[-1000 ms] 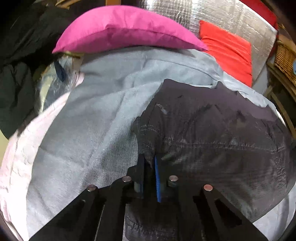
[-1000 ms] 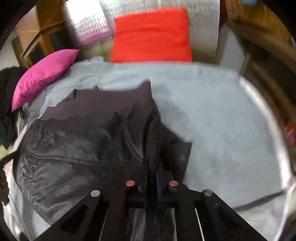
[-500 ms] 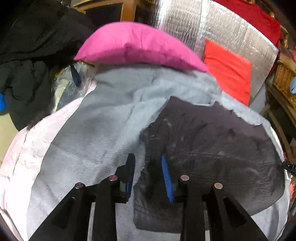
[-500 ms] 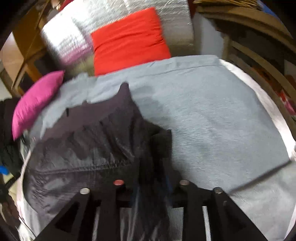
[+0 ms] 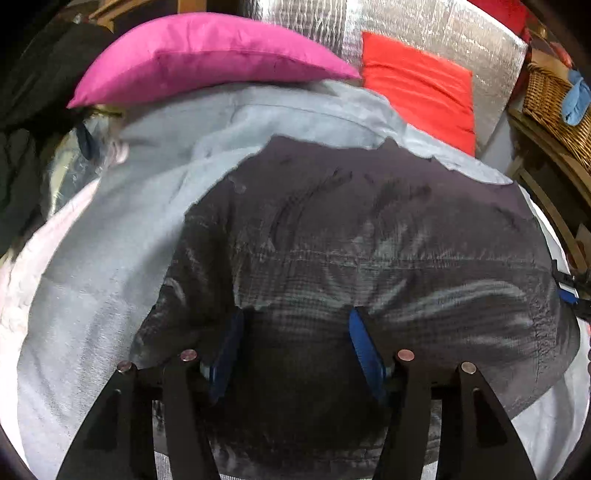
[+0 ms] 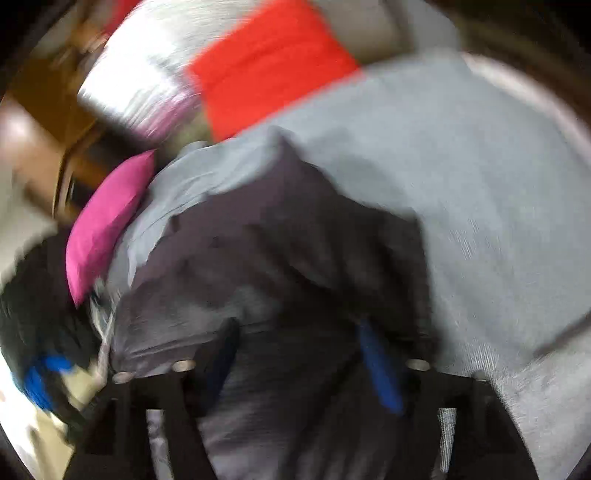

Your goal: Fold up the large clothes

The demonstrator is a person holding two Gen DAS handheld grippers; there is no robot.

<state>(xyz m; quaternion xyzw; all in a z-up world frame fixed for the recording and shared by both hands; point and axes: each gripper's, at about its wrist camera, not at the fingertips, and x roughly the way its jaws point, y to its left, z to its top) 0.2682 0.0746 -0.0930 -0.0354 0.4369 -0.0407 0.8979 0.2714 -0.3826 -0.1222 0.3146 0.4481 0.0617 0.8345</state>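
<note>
A large dark grey garment (image 5: 369,236) lies spread on a light grey blanket (image 5: 110,258). My left gripper (image 5: 295,328) is open, its blue-padded fingers (image 5: 364,350) wide apart just above the garment's near left part, holding nothing. In the blurred right wrist view the same garment (image 6: 277,266) lies below my right gripper (image 6: 299,343), which is open too, jaws apart over the garment's near right part. The other gripper (image 5: 570,291) peeks in at the left wrist view's right edge.
A pink pillow (image 5: 207,59) and a red cushion (image 5: 417,85) lie at the far end against a silver quilted backrest (image 5: 424,33). Dark clothes (image 5: 22,155) pile up at the left. A wicker basket (image 5: 554,107) stands at the right.
Both grippers were shut on the garment's edge a second ago; both have opened and let go. The garment now lies flatter. The right gripper is swinging, blurring its view.
</note>
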